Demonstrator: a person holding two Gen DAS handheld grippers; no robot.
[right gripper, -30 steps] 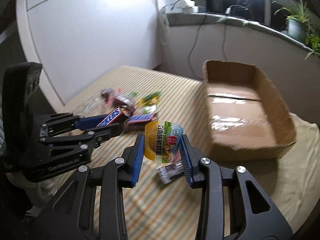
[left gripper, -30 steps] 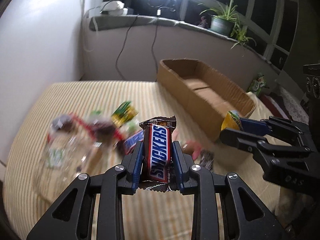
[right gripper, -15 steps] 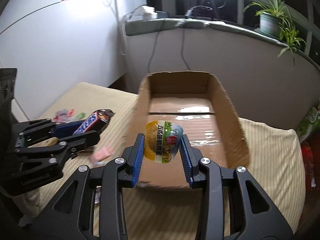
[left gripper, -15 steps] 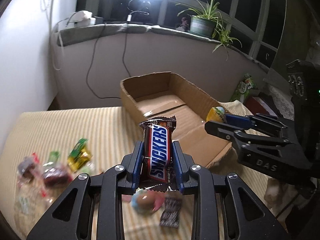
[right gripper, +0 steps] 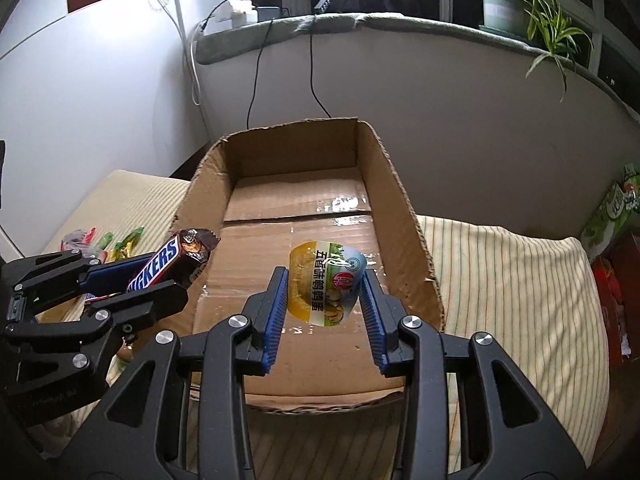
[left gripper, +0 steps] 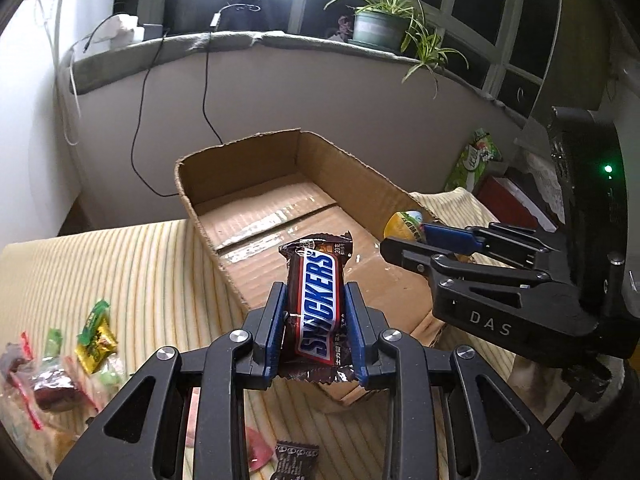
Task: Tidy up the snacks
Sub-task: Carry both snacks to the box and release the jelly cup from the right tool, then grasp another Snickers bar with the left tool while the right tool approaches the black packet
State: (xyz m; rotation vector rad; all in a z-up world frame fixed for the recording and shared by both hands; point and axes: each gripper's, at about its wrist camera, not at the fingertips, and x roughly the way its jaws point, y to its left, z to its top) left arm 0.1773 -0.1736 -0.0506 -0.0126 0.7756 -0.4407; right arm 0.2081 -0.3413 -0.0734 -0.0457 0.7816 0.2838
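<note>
My left gripper (left gripper: 315, 300) is shut on a brown Snickers bar (left gripper: 316, 304), held upright above the near left corner of an open cardboard box (left gripper: 192, 204). My right gripper (right gripper: 325, 284) holds a yellow and white snack cup (right gripper: 326, 280) over the box floor (right gripper: 280, 248). Its jaws look a little wider than the cup, so I cannot tell if they still grip it. The right gripper also shows in the left wrist view (left gripper: 404, 240) over the box's right wall. The left gripper shows in the right wrist view (right gripper: 160, 272) at the box's left wall.
Several loose wrapped snacks (left gripper: 94, 340) lie on the striped cloth (left gripper: 120, 264) left of the box. A dark wrapper (left gripper: 296, 458) lies below my left gripper. A grey ledge with a potted plant (left gripper: 376, 28) and cables runs behind. Green and red packages (left gripper: 476, 160) stand at right.
Both grippers moved from the snack pile toward the box and now hang over it. The right jaws look slightly wider around the cup than before.
</note>
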